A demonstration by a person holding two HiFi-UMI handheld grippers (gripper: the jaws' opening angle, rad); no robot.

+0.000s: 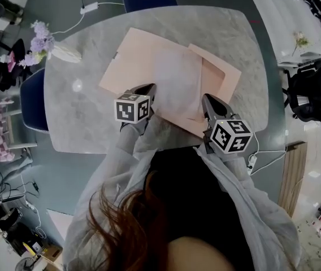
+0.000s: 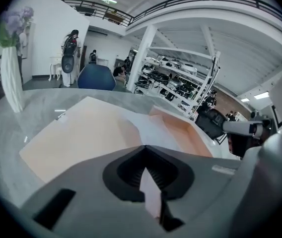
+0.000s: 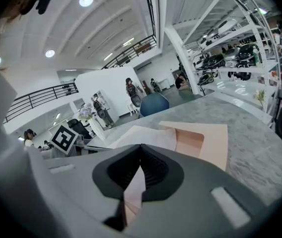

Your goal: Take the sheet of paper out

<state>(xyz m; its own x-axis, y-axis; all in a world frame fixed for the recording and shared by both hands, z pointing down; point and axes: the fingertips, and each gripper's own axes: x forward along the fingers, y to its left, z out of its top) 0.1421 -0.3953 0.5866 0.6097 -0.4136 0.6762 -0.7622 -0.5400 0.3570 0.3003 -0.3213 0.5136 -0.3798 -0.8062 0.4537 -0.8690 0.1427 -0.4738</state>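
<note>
Both grippers pinched shut on the flat paper stack, on a grey marble-look table (image 1: 64,123) with rounded corners.

Far left: slim white tapered vase (image 1: 64,53) with lilac flowers (image 1: 39,38), near the table edge. Left gripper (image 1: 149,87), matte grey shell with a square-marker cube, closed tight on the near edge of the sheet of paper (image 1: 174,78), a thin white strip nipped between ribbed black pads (image 2: 163,176). Sheet thin, slightly translucent, rectangular, lying over the middle of the peach envelope (image 1: 124,61) and curving up into the left jaws. Envelope flat and matte, with a stepped cut-out at its right end and peach showing on either side of the sheet. Right gripper (image 1: 207,99) closed on the envelope's near-right edge, a pale pink strip gripped between the same kind of ribbed pads.
</note>
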